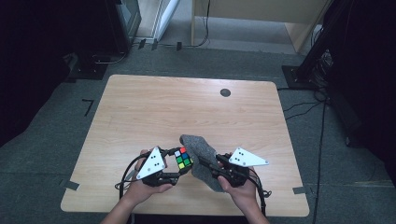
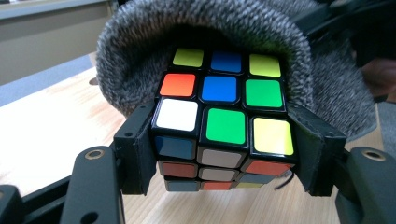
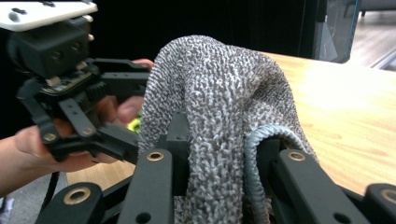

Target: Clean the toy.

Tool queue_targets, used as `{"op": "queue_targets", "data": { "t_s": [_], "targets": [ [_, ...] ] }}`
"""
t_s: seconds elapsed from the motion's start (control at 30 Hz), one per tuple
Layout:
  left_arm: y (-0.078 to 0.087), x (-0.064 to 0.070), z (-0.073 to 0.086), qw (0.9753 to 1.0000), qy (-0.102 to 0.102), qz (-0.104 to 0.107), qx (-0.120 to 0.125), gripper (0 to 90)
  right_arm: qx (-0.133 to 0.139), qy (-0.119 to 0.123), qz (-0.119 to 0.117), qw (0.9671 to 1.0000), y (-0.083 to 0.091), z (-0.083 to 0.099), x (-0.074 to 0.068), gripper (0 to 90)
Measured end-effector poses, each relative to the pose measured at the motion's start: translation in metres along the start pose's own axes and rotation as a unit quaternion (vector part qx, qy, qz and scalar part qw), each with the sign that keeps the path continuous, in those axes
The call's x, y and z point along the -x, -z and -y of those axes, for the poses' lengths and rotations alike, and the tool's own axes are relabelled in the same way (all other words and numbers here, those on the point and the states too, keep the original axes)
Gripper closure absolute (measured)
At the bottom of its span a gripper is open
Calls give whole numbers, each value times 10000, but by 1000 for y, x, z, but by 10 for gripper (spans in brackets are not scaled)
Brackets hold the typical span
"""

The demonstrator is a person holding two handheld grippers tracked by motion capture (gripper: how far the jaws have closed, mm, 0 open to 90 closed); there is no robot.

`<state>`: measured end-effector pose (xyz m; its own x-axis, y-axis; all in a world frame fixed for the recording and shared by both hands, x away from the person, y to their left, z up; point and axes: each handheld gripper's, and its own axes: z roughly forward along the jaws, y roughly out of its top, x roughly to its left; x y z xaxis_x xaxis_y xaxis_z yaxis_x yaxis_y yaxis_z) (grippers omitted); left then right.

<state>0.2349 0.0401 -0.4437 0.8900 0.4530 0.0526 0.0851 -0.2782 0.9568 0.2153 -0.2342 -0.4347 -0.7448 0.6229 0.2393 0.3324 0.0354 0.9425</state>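
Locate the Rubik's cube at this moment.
In the high view the Rubik's cube is near the table's front edge, clamped in the left gripper, its far side pushing into the mouth of the grey knitted pouch held by the right gripper.

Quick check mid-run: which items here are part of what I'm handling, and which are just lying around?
In the job:
- multicoloured puzzle cube, clamped in the left gripper
- grey knitted fabric pouch, its edge pinched by the right gripper, arching over the cube

Lying about:
- light wooden table
- round dark cable port in the tabletop
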Motion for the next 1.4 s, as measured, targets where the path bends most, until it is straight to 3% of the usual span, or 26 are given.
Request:
{"op": "queue_targets", "data": {
  "t_s": [0.13, 0.23, 0.33, 0.5, 0.63, 0.77, 0.9, 1.1, 1.23, 1.3, 1.4],
  "targets": [
    [5, -6, -1, 9996, 217, 91, 183, 341, -49, -94, 51, 9999, -1, 4, 5, 688],
    [3, -7, 1, 9997, 199, 73, 111, 341, -22, -130, -5, 9999, -1, 2, 3, 689],
    [1, -6, 2, 9996, 248, 114, 62, 341, 42, -1, -124, 9999, -1, -2, -5, 689],
    [10, -9, -6, 9986, 379, 143, 353, 341, 163, -68, -222, 9996, 1, -1, -1, 688],
    [19, -15, -7, 9971, 483, 24, 595, 341, 119, -94, -86, 9998, 0, 5, 4, 689],
    [26, -21, -7, 9951, 622, -32, 770, 341, 52, -34, 10, 10000, -3, 8, 5, 692],
    [28, -23, -8, 9925, 796, 44, 923, 341, 36, 48, -5, 10000, -8, 10, 1, 699],
    [27, -26, -6, 9863, 1190, 273, 1113, 341, -43, 157, -308, 9994, -20, 17, -10, 701],
    [25, -24, -5, 9860, 1213, 311, 1097, 340, -219, 426, -429, 9979, -30, 23, -22, 698],
    [24, -25, -4, 9871, 1166, 274, 1063, 341, -293, 567, -347, 9974, -32, 25, -25, 698],
    [24, -27, -2, 9876, 1186, 271, 997, 341, -196, 533, -179, 9982, -29, 23, -19, 698]
  ]
}}
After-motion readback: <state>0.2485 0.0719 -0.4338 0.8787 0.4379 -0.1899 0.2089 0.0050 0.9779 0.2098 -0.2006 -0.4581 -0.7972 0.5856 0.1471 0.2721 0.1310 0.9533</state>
